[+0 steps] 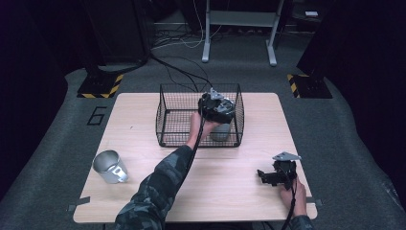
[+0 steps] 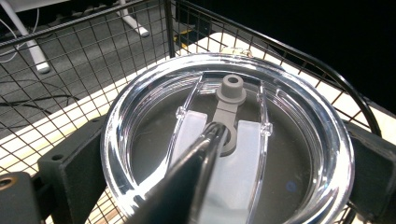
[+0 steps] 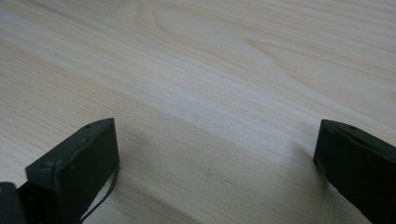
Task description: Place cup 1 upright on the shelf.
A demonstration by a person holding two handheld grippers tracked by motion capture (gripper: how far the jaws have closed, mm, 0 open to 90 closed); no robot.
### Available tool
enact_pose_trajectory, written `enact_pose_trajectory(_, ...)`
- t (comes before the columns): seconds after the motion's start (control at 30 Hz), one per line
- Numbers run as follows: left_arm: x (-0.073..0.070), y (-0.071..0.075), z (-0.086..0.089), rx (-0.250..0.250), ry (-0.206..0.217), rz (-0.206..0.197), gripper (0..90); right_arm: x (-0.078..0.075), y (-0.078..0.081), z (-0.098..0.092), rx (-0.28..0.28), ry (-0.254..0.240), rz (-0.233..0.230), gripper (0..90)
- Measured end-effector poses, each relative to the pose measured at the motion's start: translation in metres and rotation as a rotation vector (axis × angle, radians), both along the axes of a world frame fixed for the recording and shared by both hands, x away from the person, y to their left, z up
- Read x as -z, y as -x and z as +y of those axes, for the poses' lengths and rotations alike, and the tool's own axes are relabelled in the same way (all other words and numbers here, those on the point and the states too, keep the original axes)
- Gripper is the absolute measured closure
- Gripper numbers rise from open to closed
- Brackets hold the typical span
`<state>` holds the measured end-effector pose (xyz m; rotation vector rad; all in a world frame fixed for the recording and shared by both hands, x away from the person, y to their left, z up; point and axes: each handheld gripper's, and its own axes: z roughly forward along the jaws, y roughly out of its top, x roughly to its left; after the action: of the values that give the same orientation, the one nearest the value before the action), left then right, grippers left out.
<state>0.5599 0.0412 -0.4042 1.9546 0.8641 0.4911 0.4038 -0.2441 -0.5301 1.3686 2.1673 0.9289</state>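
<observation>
Lettering is nowhere legible on the lidded tumbler (image 2: 229, 140) that my left claw (image 1: 216, 108) clamps inside the wire basket (image 1: 165, 117), while my right claw (image 1: 273, 176) rests apart on the near-right worktop (image 1: 230, 182).

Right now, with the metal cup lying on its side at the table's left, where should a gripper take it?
Probably across the cup's round body, coming from above with one finger on each side. It lies tipped over, open mouth toward the far left, a small handle on its near right. The free right gripper, jaws open, would have to cross the table.
</observation>
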Motion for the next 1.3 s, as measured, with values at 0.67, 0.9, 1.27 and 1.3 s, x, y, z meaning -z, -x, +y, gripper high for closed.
enact_pose_trajectory(0.67, -0.028, 0.023, 0.018, 0.052, 0.016, -0.042, 0.0, 0.000, 0.000, 0.000, 0.000, -0.001, 0.003, 0.0)
enact_pose_trajectory(0.9, -0.036, 0.039, 0.028, 0.065, 0.001, -0.047, 0.0, 0.000, 0.000, 0.000, 0.000, 0.001, 0.002, 0.0)
enact_pose_trajectory(1.27, -0.042, 0.071, 0.053, 0.070, -0.036, -0.095, 0.3, 0.000, 0.000, -0.001, -0.008, 0.006, 0.001, 0.0)
enact_pose_trajectory(1.3, -0.042, 0.074, 0.056, 0.072, -0.037, -0.101, 0.3, 0.000, 0.000, -0.001, -0.008, 0.005, 0.001, 0.0)
